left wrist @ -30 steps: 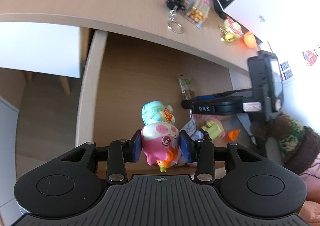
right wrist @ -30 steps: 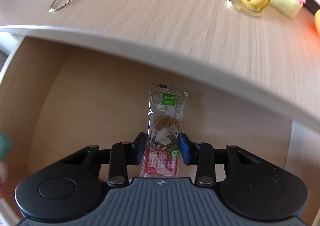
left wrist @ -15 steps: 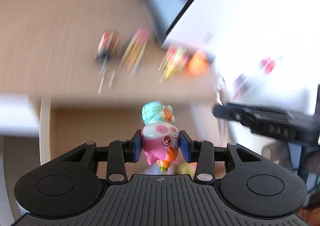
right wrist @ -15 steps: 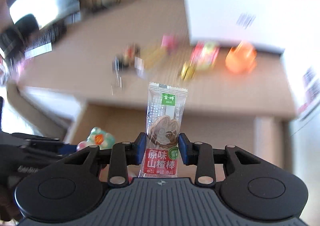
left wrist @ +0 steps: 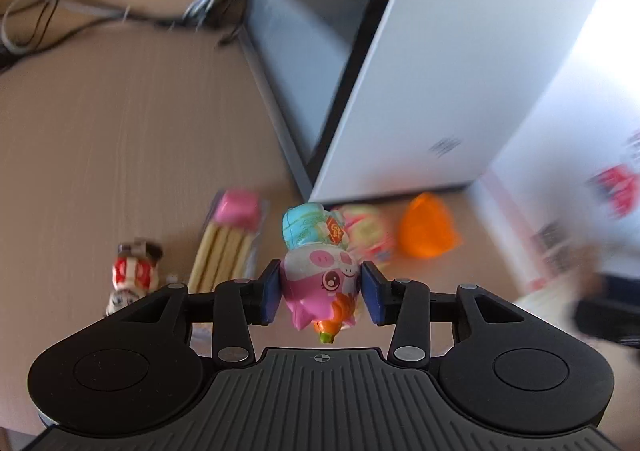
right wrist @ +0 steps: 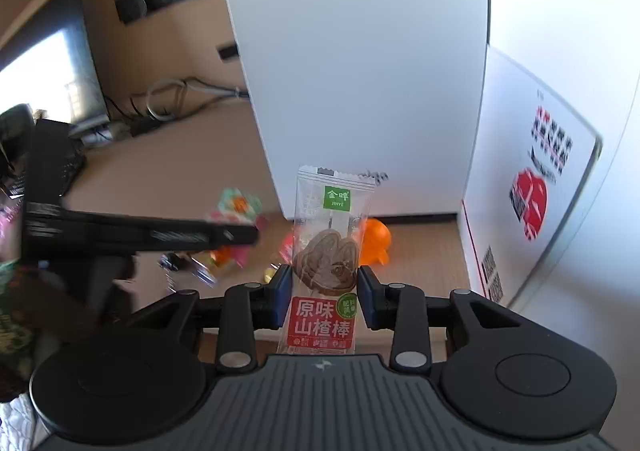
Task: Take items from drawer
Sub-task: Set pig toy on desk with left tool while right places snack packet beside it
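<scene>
A pink pig toy (left wrist: 320,275) with a blue hat is clamped between the blue pads of my left gripper (left wrist: 320,293), held above the wooden desk top (left wrist: 120,155). My right gripper (right wrist: 323,293) is shut on a clear snack packet (right wrist: 330,251) with a red label, standing upright over the desk top (right wrist: 420,251). The left gripper (right wrist: 140,237) also shows as a dark blurred bar at the left of the right wrist view. The drawer is out of both views.
On the desk lie a biscuit stick pack (left wrist: 230,239), a red and white keychain figure (left wrist: 130,275), a colourful toy (left wrist: 372,235) and an orange toy (left wrist: 426,227). A white box (left wrist: 440,71) and a monitor (left wrist: 304,31) stand behind; cables (left wrist: 60,19) run far left.
Both grippers have lifted out of the drawer with their items and now sit above the desk top. The drawer has dropped out of view.
</scene>
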A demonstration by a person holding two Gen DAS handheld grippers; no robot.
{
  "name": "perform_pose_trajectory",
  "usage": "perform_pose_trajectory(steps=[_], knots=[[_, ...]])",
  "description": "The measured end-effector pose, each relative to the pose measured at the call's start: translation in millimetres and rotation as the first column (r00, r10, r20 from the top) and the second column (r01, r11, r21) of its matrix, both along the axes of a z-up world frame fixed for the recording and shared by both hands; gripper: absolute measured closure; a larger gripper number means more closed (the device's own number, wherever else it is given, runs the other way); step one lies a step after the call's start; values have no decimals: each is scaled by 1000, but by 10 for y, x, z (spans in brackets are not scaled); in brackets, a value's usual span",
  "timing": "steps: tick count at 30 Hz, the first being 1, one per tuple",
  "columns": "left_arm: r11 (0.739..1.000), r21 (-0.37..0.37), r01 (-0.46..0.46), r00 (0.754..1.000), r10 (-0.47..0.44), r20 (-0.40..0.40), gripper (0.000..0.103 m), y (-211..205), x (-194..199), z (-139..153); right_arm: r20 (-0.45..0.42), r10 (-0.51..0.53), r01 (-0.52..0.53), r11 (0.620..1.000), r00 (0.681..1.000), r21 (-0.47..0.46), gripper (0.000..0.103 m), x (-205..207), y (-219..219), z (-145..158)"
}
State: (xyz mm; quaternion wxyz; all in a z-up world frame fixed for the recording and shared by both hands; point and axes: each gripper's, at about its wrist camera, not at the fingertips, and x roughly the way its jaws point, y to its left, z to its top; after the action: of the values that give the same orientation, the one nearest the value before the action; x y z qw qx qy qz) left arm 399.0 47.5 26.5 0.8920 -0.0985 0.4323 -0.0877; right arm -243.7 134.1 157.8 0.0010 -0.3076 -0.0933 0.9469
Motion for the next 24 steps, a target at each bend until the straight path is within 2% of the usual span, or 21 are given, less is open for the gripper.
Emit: perform_pose_trajectory(steps=[3,4,12,17,24], knots=[[998,58,-10,1000,10,-2,57,9,-18,-120,11,-17,17,1000,1000,16,69,-39,46,-87],[998,61,-9,1000,8,3,57,24,-40,-126,14,-24,24,1000,1000,17,69,19,82,-221],[996,89,0,999,-4,50,58,16,-57,53,83,-61,60,998,995,12,69,-124,108,-365],[999,6,-38,985,36,170,58,194,-310,258,94,-71,70,997,993,17,69,-167,137,-463],[989,-116,-97,977,117,180,58,539,-793,304,78,-155,150,986,985,68,69,-389,284,-556]])
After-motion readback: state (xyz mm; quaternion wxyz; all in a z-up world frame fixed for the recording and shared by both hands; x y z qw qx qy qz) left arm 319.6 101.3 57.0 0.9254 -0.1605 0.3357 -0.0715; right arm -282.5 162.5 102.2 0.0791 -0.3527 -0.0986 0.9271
